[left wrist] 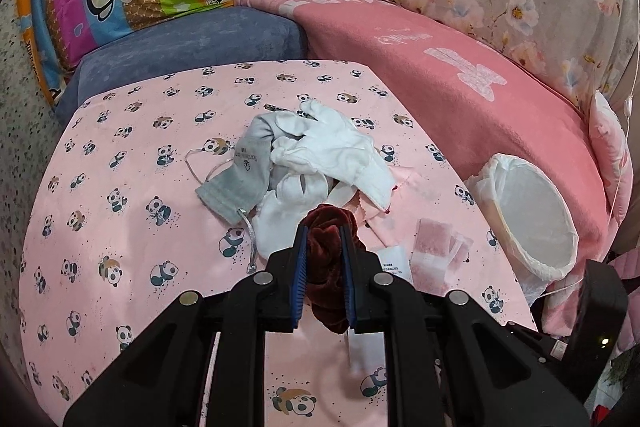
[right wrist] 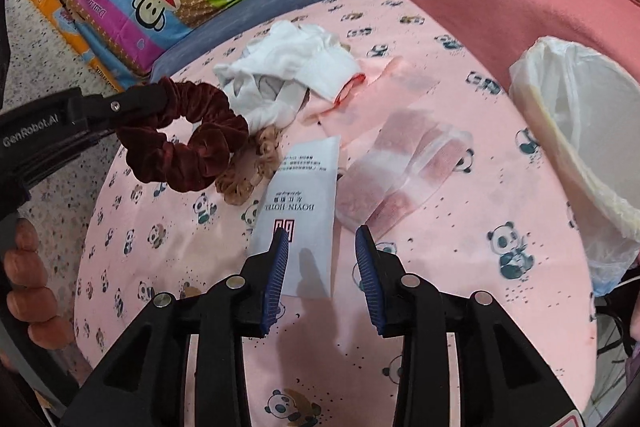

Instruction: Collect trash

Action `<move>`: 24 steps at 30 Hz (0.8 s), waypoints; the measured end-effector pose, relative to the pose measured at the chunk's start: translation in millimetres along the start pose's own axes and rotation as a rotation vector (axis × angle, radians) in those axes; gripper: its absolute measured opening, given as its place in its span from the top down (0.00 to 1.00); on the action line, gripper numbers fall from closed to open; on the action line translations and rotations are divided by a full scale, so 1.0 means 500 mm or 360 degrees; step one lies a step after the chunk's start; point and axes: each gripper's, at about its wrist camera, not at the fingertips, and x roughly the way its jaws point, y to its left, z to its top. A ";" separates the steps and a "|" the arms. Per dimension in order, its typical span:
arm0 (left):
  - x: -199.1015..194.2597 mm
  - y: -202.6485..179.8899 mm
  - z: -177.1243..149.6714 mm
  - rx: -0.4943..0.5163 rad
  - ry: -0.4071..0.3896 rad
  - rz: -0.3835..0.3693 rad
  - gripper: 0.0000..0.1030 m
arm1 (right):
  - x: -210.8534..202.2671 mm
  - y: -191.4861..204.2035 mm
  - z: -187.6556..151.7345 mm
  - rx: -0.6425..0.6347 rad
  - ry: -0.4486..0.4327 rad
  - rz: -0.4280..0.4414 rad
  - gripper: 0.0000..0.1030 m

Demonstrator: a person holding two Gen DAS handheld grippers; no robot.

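Right claw [right wrist: 322, 247] gapes empty above white packet [right wrist: 300, 215]; left claw [left wrist: 324, 239] pinches scrunchie [left wrist: 326, 259].

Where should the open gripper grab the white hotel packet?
Probably by its near short end. The packet lies flat on the tablecloth, long way pointing at the right hand-held gripper. Come down from above at the near end, one finger either side of its narrow width, away from the tan scrunchie.
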 end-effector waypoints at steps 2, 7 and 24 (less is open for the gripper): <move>0.003 0.006 -0.005 -0.0007 0.0010 0.0007 0.85 | 0.023 0.008 -0.008 -0.0010 0.0048 0.0007 0.65; 0.006 0.020 -0.012 -0.0022 0.0027 0.0019 0.85 | 0.051 0.030 -0.016 -0.0055 0.0080 0.0013 0.63; -0.013 -0.038 0.028 0.0087 -0.0056 -0.0015 0.85 | -0.114 0.020 0.082 -0.0050 -0.0302 0.0026 0.97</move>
